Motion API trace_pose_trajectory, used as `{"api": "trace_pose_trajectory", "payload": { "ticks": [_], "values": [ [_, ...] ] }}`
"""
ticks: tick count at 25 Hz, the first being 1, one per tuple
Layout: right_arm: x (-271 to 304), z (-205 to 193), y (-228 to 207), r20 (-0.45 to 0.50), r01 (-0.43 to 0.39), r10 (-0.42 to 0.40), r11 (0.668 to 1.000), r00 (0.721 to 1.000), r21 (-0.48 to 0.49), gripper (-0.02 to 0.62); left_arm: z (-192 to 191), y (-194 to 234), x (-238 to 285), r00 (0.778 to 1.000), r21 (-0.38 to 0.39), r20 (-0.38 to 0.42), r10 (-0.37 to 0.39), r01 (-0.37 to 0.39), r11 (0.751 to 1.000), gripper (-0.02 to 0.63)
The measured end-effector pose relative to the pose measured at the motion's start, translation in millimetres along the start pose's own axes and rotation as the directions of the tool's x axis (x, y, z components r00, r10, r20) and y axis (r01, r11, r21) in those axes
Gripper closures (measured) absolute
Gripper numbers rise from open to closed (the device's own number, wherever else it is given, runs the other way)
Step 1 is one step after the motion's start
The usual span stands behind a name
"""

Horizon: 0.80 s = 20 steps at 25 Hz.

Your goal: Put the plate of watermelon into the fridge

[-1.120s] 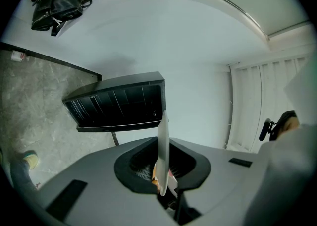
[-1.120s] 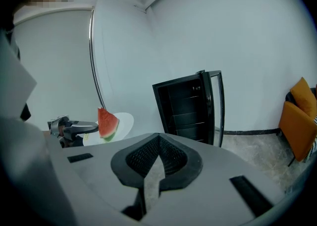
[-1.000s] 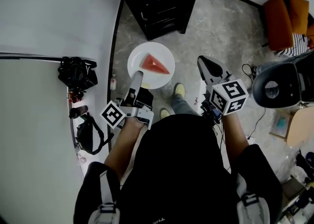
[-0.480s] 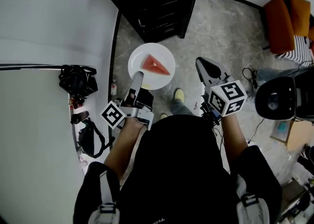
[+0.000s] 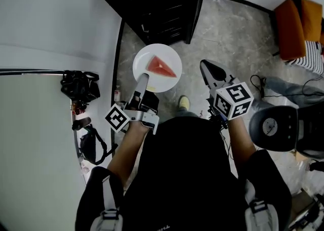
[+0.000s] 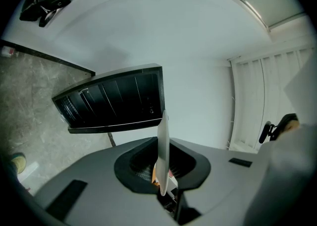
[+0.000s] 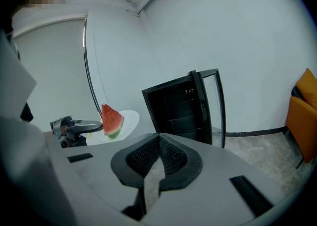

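Note:
A white plate (image 5: 171, 55) carries one red wedge of watermelon (image 5: 159, 66). My left gripper (image 5: 144, 77) is shut on the plate's near rim and holds it level above the floor. In the left gripper view the plate (image 6: 162, 145) stands edge-on between the jaws. The black fridge (image 5: 157, 2) stands open just beyond the plate, its dark shelves (image 6: 114, 101) showing. My right gripper (image 5: 205, 66) hovers to the right of the plate, shut and empty. The right gripper view shows the watermelon (image 7: 112, 119), the plate (image 7: 131, 120) and the fridge (image 7: 181, 106) ahead.
A white wall runs along the left, with a black bag (image 5: 80, 85) and a small bottle (image 5: 117, 93) at its foot. An orange chair (image 5: 296, 25) sits at the far right. A black swivel chair (image 5: 283, 126) and cables (image 5: 263, 80) lie right of me.
Both grippers and the plate have moved toward the fridge, which now fills more of the top of the head view. The grip on the plate is unchanged. The black swivel chair has slid lower in the view.

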State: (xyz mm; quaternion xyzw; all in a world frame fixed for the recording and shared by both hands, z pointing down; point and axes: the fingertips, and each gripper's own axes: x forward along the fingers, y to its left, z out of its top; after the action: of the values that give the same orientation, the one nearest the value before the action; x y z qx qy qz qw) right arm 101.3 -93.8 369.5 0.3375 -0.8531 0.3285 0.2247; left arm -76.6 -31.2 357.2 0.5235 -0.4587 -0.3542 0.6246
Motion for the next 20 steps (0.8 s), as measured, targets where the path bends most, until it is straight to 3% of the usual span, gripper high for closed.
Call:
{"api": "trace_pose_trajectory", "payload": {
  "ticks": [20],
  "values": [
    [-0.1, 9.4, -3.4, 0.04, -0.01, 0.01, 1.0, 0.999, 0.004, 0.581, -2.1, -5.0, 2.2, 1.0, 0.006, 0.0, 0.011, -0.011, 1.0, 0.563]
  ]
}}
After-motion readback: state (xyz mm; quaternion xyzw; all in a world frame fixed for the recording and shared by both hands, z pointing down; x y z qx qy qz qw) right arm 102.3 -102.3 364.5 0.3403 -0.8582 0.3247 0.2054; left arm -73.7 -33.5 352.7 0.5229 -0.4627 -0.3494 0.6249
